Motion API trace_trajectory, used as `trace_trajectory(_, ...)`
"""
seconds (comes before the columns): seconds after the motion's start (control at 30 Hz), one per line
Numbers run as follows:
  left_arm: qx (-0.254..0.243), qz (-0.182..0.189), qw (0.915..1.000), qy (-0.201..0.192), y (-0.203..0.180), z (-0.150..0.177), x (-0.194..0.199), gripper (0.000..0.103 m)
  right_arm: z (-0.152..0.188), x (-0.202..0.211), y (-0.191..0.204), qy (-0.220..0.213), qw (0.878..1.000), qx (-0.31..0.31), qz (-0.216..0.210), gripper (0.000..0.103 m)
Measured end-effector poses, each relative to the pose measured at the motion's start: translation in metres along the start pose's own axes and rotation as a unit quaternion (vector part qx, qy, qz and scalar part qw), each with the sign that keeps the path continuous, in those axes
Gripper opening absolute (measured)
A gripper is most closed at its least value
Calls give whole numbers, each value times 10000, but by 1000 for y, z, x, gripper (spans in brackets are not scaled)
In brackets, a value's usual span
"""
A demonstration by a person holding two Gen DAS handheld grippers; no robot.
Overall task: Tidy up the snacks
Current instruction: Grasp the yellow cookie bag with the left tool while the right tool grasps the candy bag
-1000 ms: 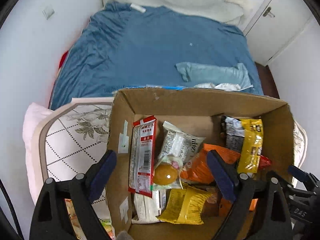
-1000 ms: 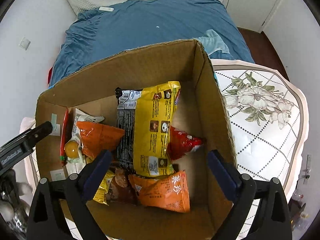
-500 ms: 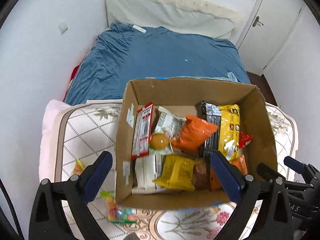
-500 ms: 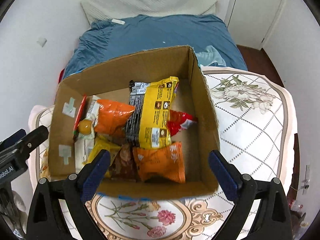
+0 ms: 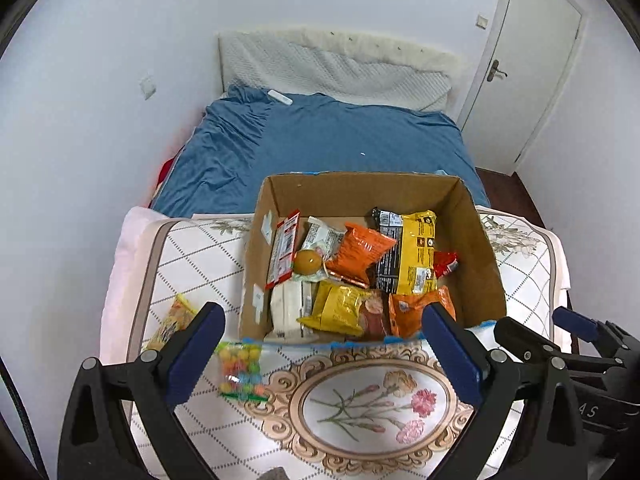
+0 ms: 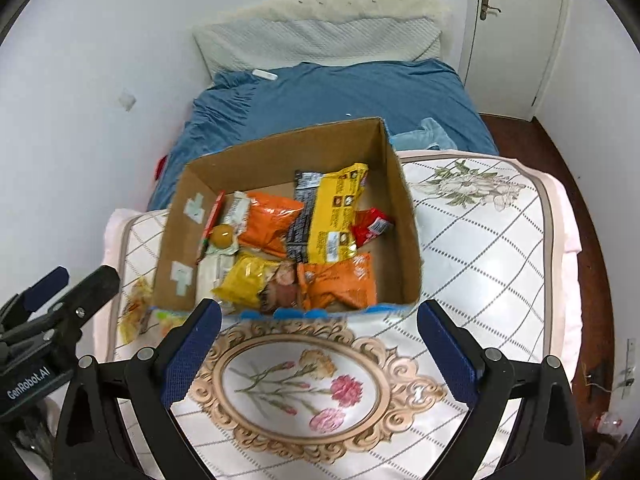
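Observation:
A cardboard box stands on the flowered tablecloth and holds several snack packs: a yellow pack, orange bags, a red-white pack. A bag of coloured candies and a yellow snack bag lie on the cloth left of the box. My left gripper is open and empty, in front of the box. My right gripper is open and empty, also in front of the box.
The table has a white flowered cloth. Behind it is a bed with a blue sheet. A white wall is on the left and a door at the back right.
Both grippers have pulled back and up from the box, so the whole box, the tablecloth and the loose candy bags now show. Both stay open and empty.

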State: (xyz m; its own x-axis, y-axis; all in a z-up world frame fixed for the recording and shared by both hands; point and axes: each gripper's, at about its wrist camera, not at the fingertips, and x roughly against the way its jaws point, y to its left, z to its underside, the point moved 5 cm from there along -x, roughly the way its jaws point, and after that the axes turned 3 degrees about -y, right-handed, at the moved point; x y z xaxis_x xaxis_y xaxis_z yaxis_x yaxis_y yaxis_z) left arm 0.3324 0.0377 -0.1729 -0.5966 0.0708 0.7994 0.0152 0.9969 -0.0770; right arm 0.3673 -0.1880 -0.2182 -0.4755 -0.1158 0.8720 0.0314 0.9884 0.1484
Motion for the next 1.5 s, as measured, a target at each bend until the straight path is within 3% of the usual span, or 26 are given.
trace_trajectory(0.2,63,-511,9987,18,38,28,19,101,33,2,24,285,9978,-206,-564,100)
trace_trajectory(0.27,122,-768,9968,162,62,42,16,101,55,-18,48,617,9932,-316,-934,100)
trace_trajectory(0.4,357,-1192,9908,532,112,66,-1,101,81,-49,79,1029,9859,-404,-1258,100)
trace_trajectory(0.57,498,-1683,9802,915,168,93,-33,101,113,-102,125,1435,9794,-410,-1361,100)
trace_trajectory(0.77,309,-1963,9722,1240,206,104,-70,101,133,-163,176,1706,9749,-401,-1373,100)
trace_trajectory(1.0,-86,-1928,9697,1501,231,99,-107,101,135,-213,211,1790,9743,-507,-1269,98)
trace_trajectory(1.1,-178,-1756,9700,1670,235,95,-123,101,138,-227,217,1889,9725,-582,-1230,89)
trace_trajectory(1.17,-198,-1539,9710,1820,234,93,-133,101,141,-234,219,1932,9729,-572,-1133,72)
trace_trajectory(1.27,-260,-1217,9712,2032,231,90,-153,101,143,-235,219,1888,9753,-477,-1040,64)
trace_trajectory(1.5,-332,-598,9626,2621,215,96,-199,101,148,-227,205,1986,9736,-482,-1020,64)
